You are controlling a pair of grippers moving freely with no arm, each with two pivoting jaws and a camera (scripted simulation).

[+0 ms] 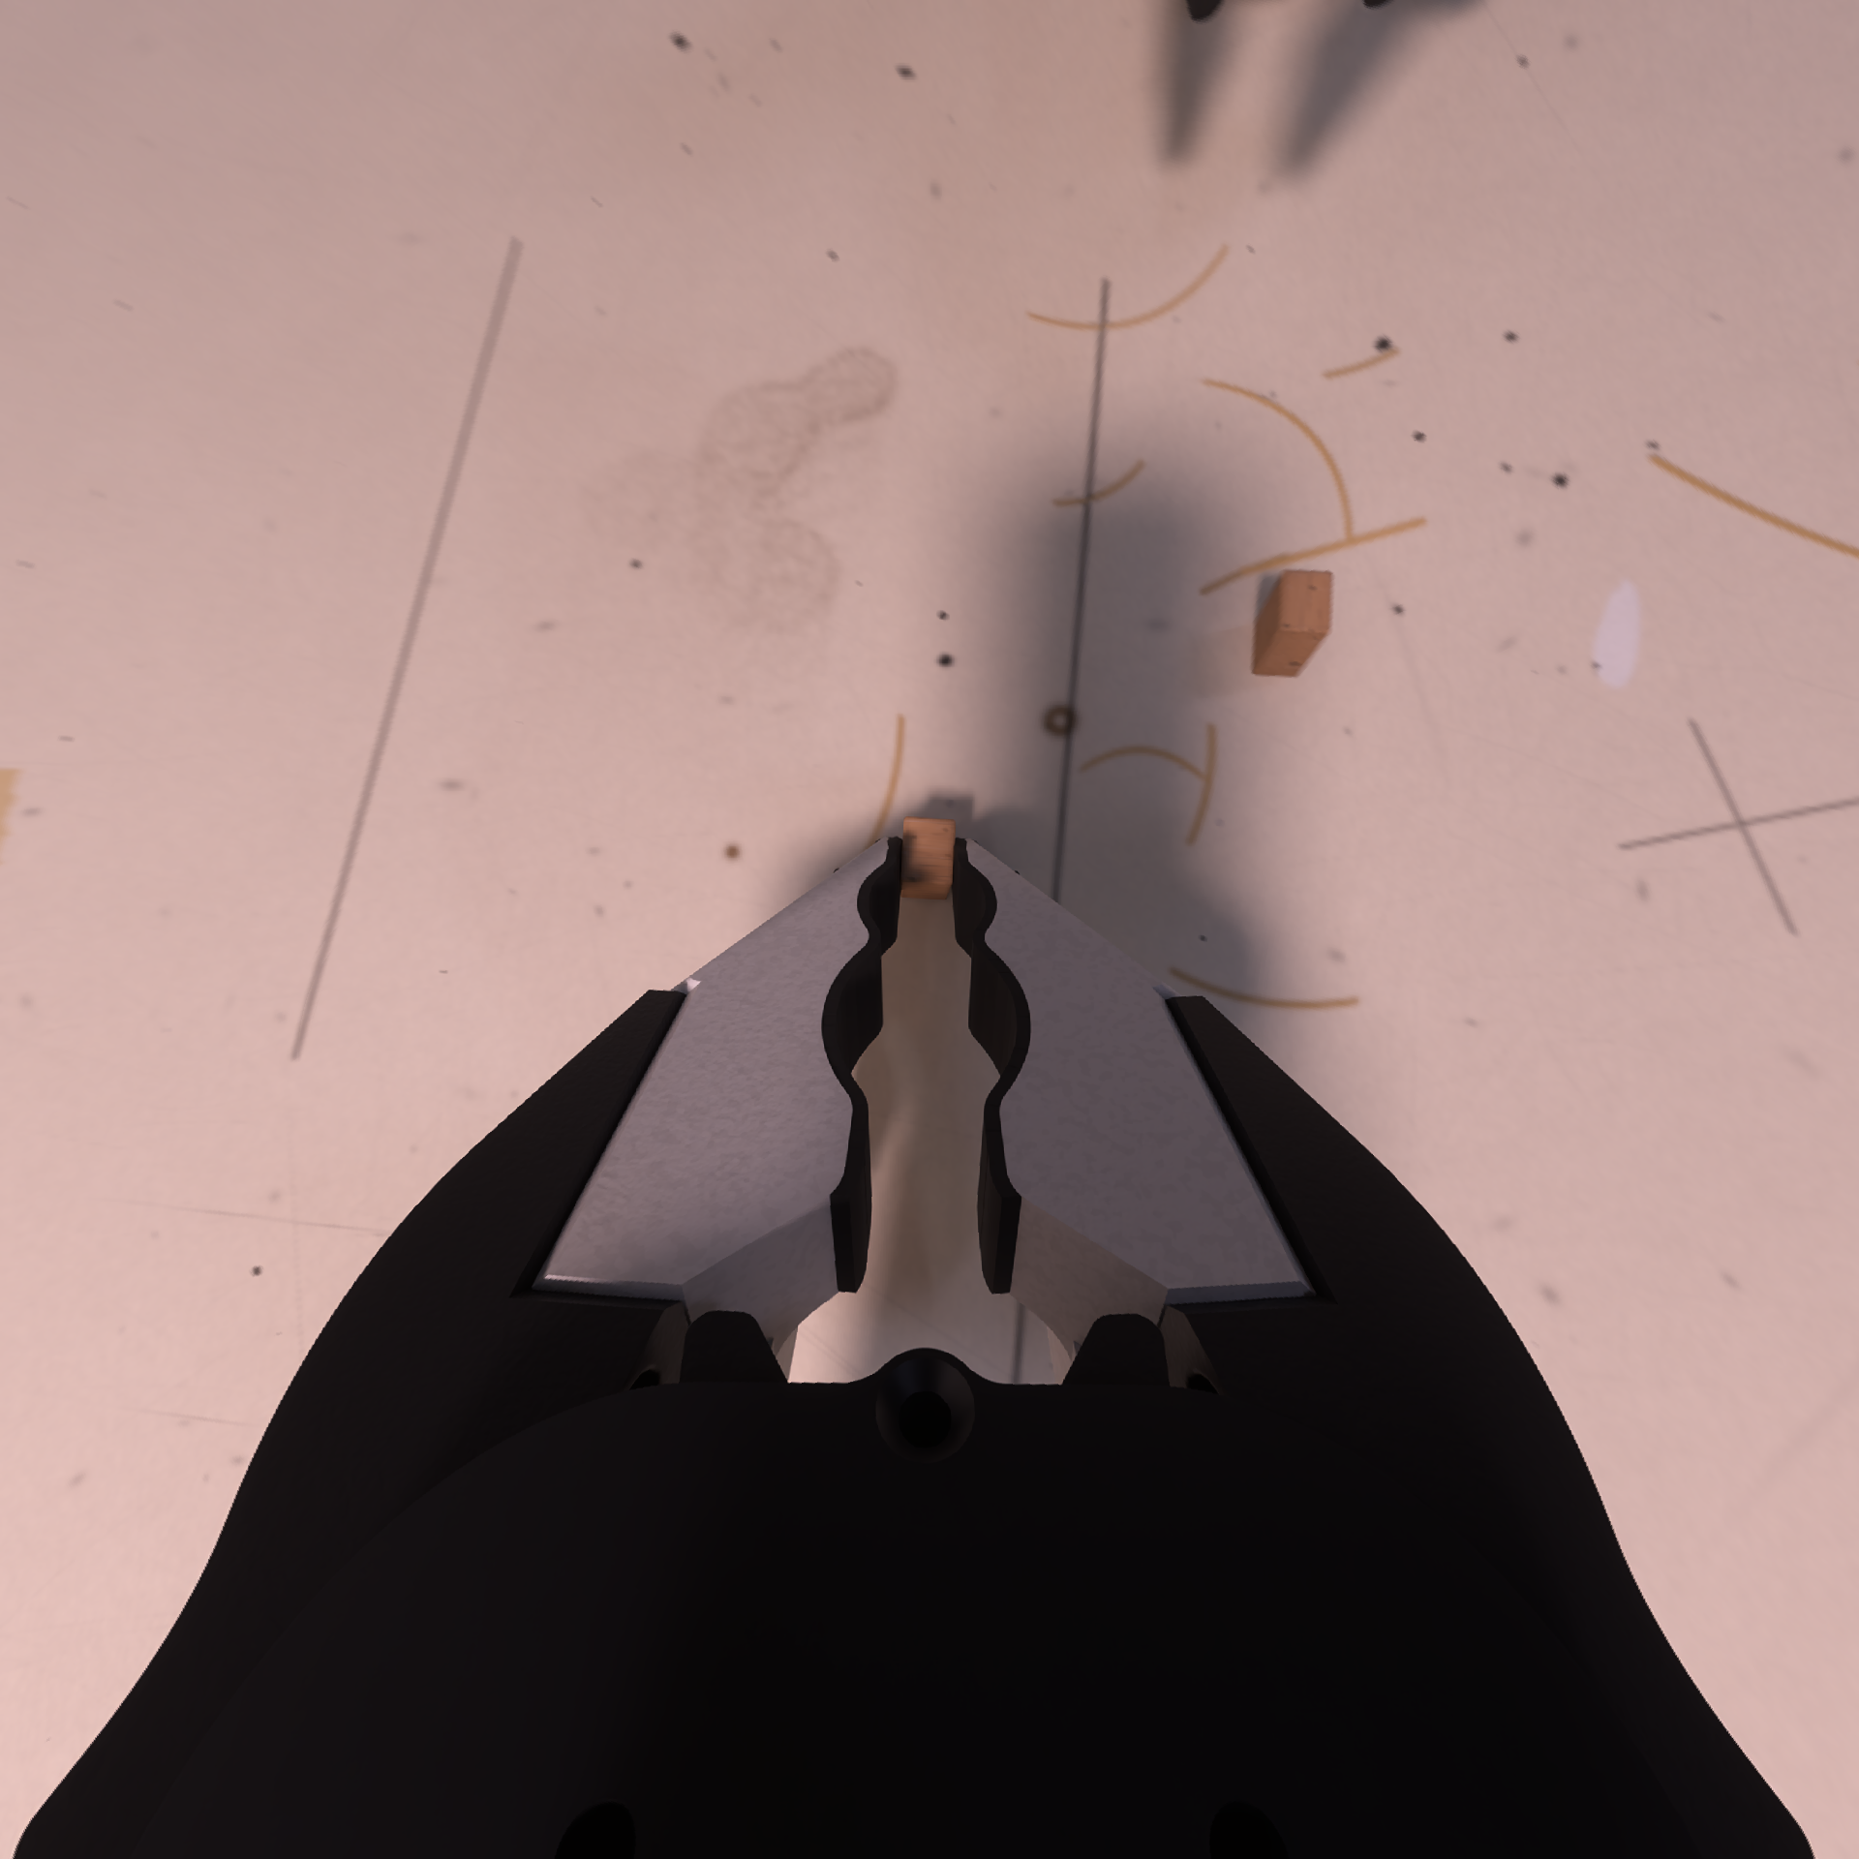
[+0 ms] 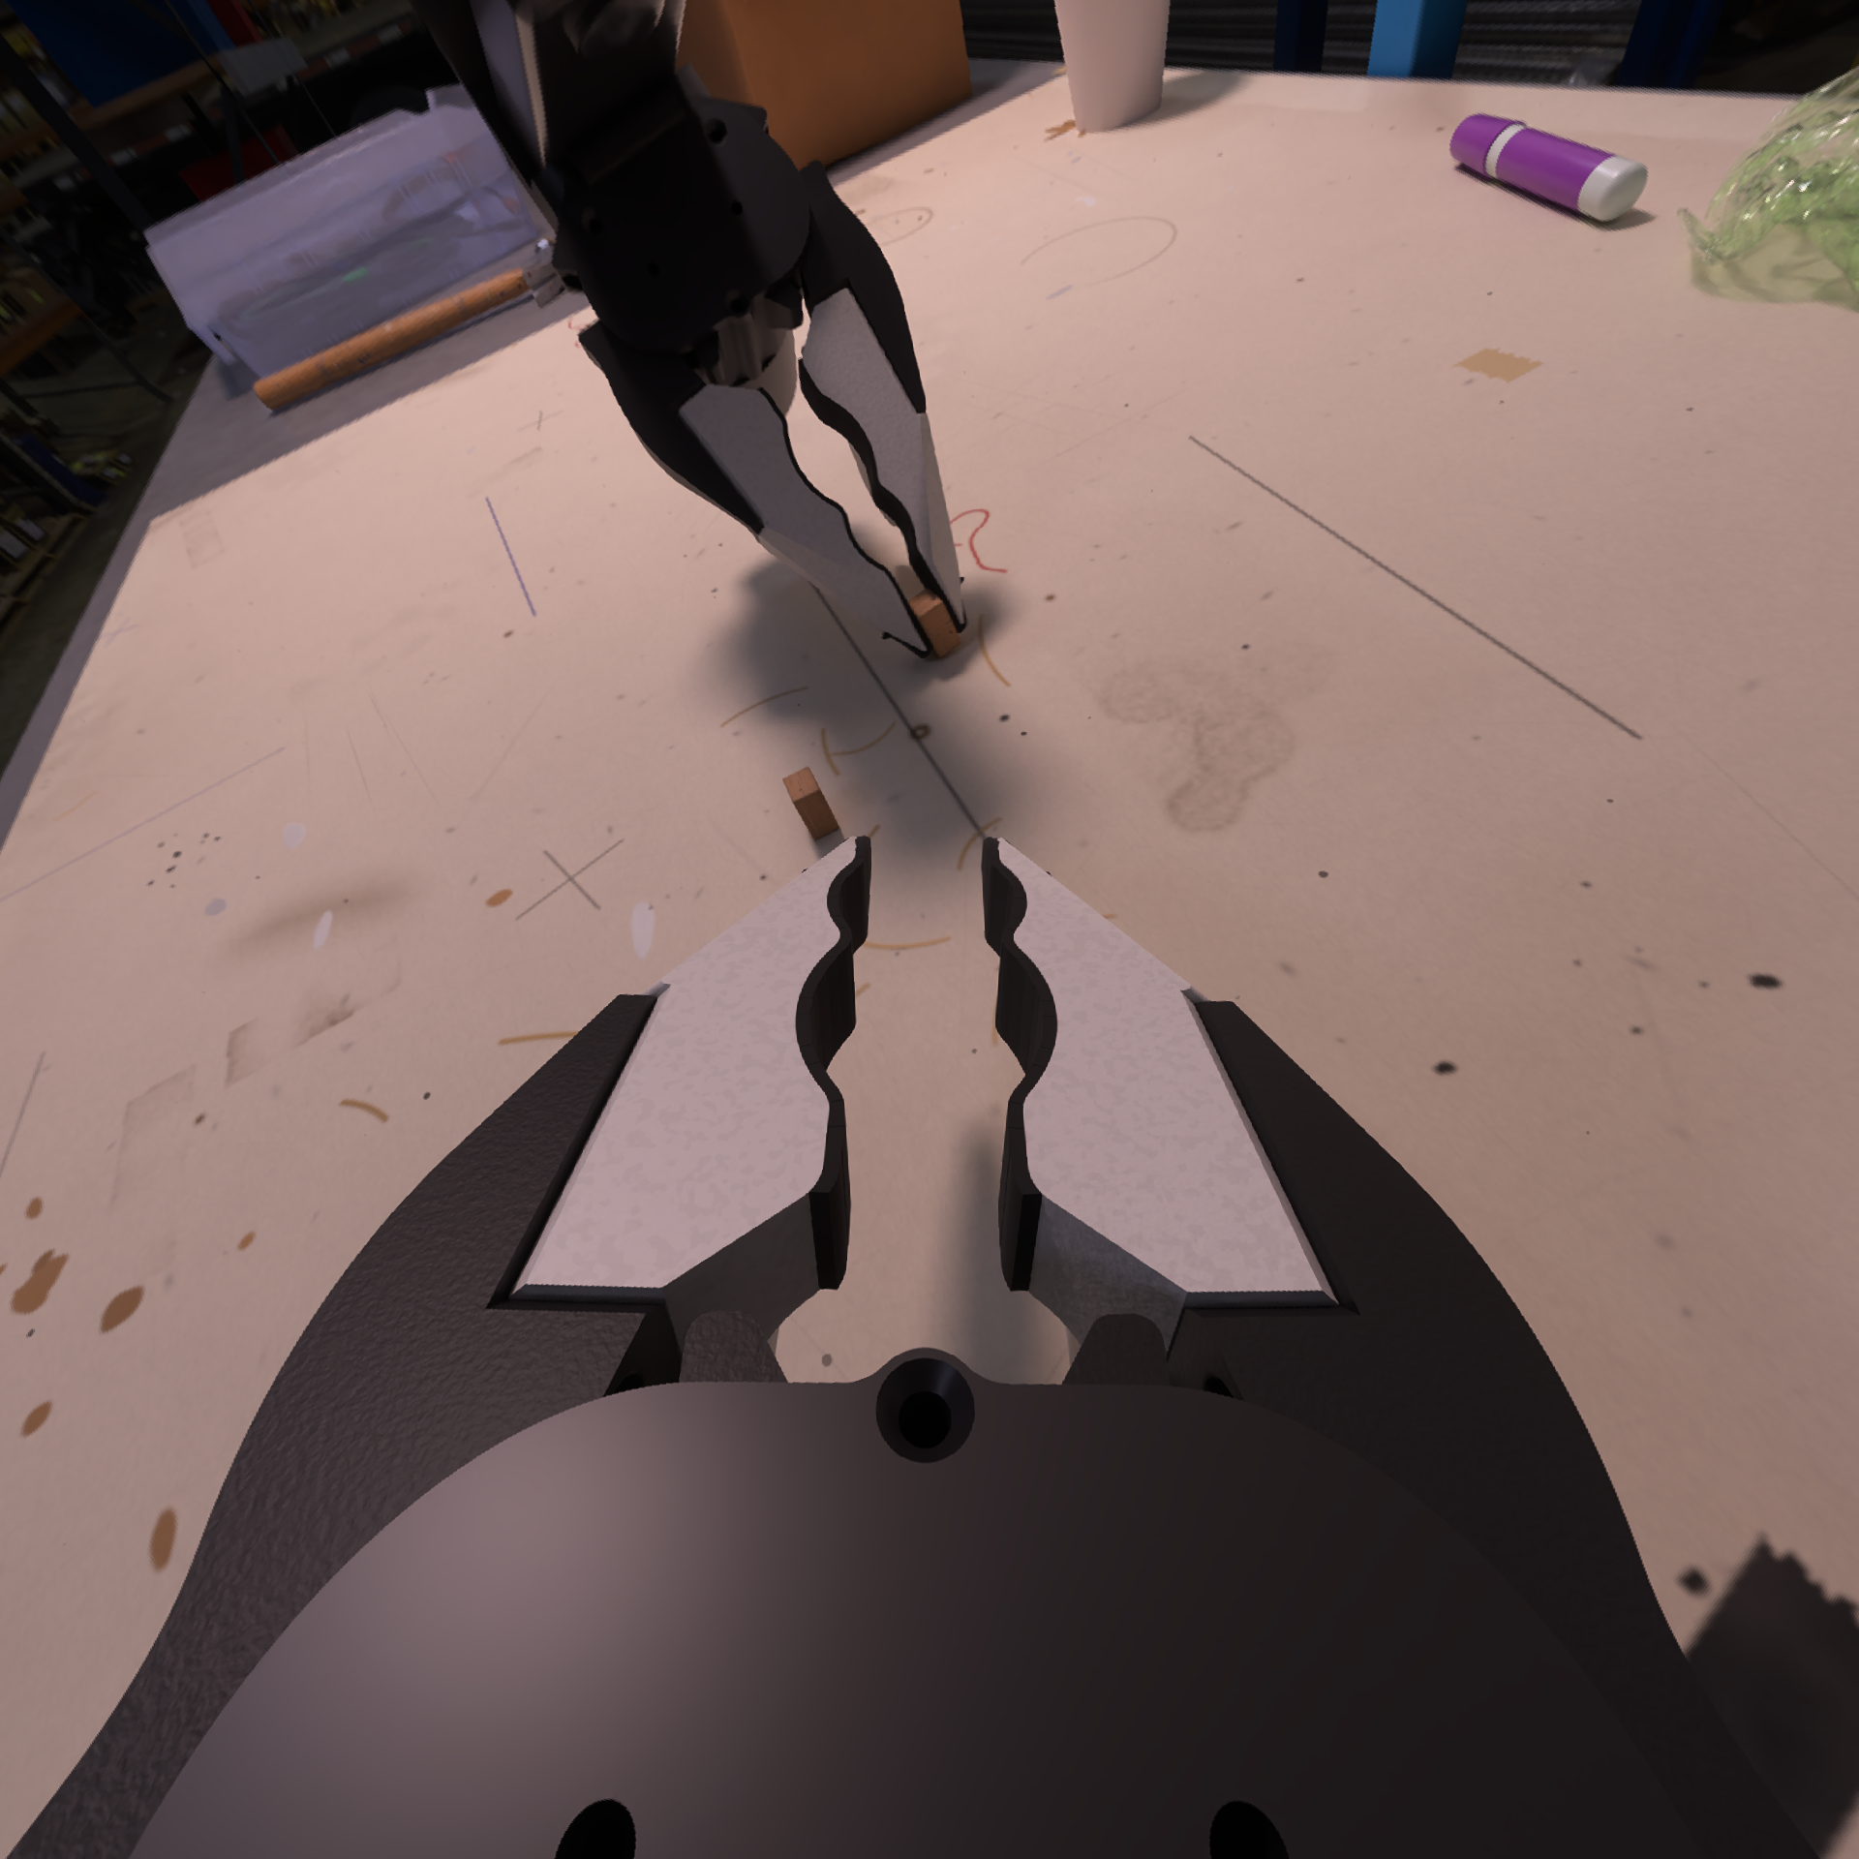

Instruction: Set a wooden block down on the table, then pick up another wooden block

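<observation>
My left gripper (image 1: 926,855) is shut on a small wooden block (image 1: 927,855) held between its fingertips. In the right wrist view the left gripper (image 2: 931,629) points down and its block (image 2: 934,624) is at the table surface, touching or nearly so. A second wooden block (image 1: 1293,624) stands free on the table to the right of the left gripper; it also shows in the right wrist view (image 2: 810,802). My right gripper (image 2: 925,855) is open and empty, its left fingertip just right of and nearer than that second block.
The table (image 2: 1408,805) is pale, stained and scratched. A purple and white bottle (image 2: 1549,166) lies at the far right, beside a green plastic bag (image 2: 1791,211). A wooden rod (image 2: 392,337) lies at the far left edge. An orange box (image 2: 835,70) and a white post (image 2: 1112,60) stand at the back.
</observation>
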